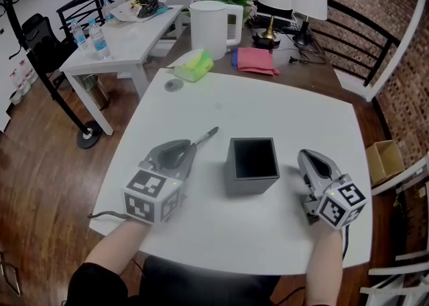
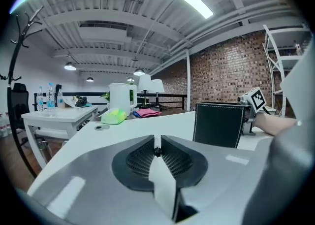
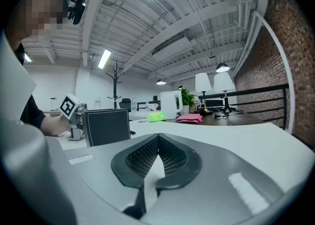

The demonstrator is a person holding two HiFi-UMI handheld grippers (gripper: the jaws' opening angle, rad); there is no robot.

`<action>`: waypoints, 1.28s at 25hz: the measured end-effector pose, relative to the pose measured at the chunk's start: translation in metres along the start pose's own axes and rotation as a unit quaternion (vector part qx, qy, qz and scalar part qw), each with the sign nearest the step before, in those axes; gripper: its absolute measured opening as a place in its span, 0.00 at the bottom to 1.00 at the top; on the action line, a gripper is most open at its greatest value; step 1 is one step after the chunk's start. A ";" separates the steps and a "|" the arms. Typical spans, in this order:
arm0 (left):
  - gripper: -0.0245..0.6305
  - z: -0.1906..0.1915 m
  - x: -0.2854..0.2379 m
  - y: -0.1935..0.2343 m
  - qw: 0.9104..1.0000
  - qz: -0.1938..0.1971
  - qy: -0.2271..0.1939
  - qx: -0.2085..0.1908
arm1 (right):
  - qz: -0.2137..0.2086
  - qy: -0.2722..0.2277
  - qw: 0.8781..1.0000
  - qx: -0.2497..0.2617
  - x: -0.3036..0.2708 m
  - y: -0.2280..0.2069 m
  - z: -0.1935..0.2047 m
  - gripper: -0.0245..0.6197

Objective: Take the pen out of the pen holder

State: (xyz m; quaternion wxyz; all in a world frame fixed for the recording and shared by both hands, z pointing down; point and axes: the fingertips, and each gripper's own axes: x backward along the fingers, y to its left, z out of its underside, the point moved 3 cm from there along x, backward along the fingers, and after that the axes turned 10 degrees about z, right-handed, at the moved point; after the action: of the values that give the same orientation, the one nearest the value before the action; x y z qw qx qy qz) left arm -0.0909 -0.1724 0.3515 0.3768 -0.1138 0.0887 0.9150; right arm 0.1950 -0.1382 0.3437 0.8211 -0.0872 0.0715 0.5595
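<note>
The pen is held outside the pen holder, clamped between the jaws of the left gripper. In the left gripper view only its dark end is seen, pinched at the narrow gap of the left gripper. From above, the pen is seen sticking out past the jaw tips, slanted up and to the right, just left of the holder. The black, square holder is set upright near the middle of the white table. The right gripper is kept just right of the holder, not touching it. Its jaws are pressed together at the tips with nothing between them (plain in its own view).
</note>
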 end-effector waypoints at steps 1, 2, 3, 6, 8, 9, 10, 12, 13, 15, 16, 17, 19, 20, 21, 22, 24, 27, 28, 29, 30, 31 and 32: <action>0.08 0.000 -0.002 0.001 1.000 -0.001 0.000 0.005 | -0.001 0.000 1.000 -0.001 0.000 0.001 0.000 0.06; 0.08 0.002 -0.004 0.002 1.000 0.002 -0.001 0.015 | -0.002 0.000 1.000 -0.001 0.000 0.001 0.000 0.06; 0.08 0.004 -0.005 0.002 1.000 0.008 -0.001 0.027 | -0.002 0.001 1.000 -0.001 0.000 0.001 0.000 0.06; 0.09 0.006 -0.007 -0.001 0.999 0.027 0.005 0.044 | 0.000 0.003 1.000 0.000 0.000 0.000 0.000 0.06; 0.12 0.006 -0.007 -0.003 0.999 0.030 0.008 0.043 | 0.000 0.003 1.000 0.001 0.000 0.000 -0.001 0.06; 0.14 0.006 -0.006 -0.003 0.999 0.031 0.008 0.043 | -0.001 0.003 1.000 0.001 0.000 0.000 -0.001 0.06; 0.14 0.006 -0.006 -0.003 0.999 0.032 0.008 0.044 | 0.000 0.002 1.000 0.000 0.000 0.000 -0.001 0.06; 0.15 0.006 -0.005 -0.002 0.999 0.032 0.007 0.044 | 0.001 0.002 1.000 -0.001 0.000 0.000 -0.001 0.06; 0.15 0.006 -0.005 0.000 0.999 0.031 0.006 0.043 | 0.002 0.003 1.000 -0.001 0.000 0.000 0.000 0.06; 0.15 0.004 -0.002 0.005 0.999 0.024 0.002 0.038 | 0.002 0.005 1.000 -0.001 0.000 0.000 0.000 0.06; 0.15 0.002 -0.001 0.010 0.999 0.019 -0.002 0.036 | 0.003 0.006 1.000 0.000 0.000 -0.001 0.001 0.06; 0.15 -0.001 0.002 0.015 0.999 0.013 -0.008 0.033 | 0.003 0.006 1.000 0.000 -0.001 -0.001 0.001 0.06; 0.14 -0.008 0.006 0.025 0.999 0.007 -0.020 0.024 | 0.002 0.005 1.000 0.000 0.000 -0.001 0.001 0.06; 0.14 -0.011 0.006 0.029 1.000 0.006 -0.025 0.017 | 0.001 0.004 1.000 0.000 0.000 -0.001 0.000 0.06; 0.14 -0.013 0.006 0.033 1.000 0.007 -0.028 0.011 | 0.001 0.003 1.000 -0.001 0.000 -0.001 0.000 0.06; 0.14 -0.013 0.004 0.036 1.000 0.008 -0.029 0.006 | 0.001 0.003 1.000 0.000 0.000 -0.001 0.000 0.06; 0.11 -0.012 0.000 0.044 1.000 0.005 -0.030 0.003 | 0.001 0.003 1.000 0.000 0.000 -0.001 0.001 0.06; 0.04 -0.009 -0.007 0.054 0.999 0.000 -0.035 0.020 | 0.004 0.003 1.000 -0.002 -0.001 -0.002 0.002 0.06; 0.04 -0.008 -0.007 0.056 0.999 0.000 -0.035 0.027 | 0.004 0.003 1.000 -0.001 -0.001 -0.001 0.002 0.06; 0.04 -0.006 -0.007 0.057 0.999 -0.001 -0.035 0.031 | 0.005 0.004 1.000 -0.001 0.000 -0.001 0.002 0.06; 0.04 -0.006 -0.006 0.058 0.999 -0.004 -0.035 0.031 | 0.005 0.004 1.000 0.000 0.000 0.000 0.002 0.06; 0.04 -0.006 -0.005 0.058 0.999 -0.006 -0.035 0.030 | 0.005 0.004 1.000 0.000 0.000 0.000 0.002 0.06; 0.04 -0.006 -0.005 0.059 0.999 -0.009 -0.034 0.031 | 0.005 0.004 1.000 0.000 -0.001 0.000 0.001 0.06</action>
State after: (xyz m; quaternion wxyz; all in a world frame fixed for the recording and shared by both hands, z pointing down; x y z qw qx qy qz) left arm -0.1290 -0.2186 0.3516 0.3914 -0.0721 0.1029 0.9116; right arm 0.1948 -0.1384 0.3452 0.8177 -0.0890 0.0749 0.5637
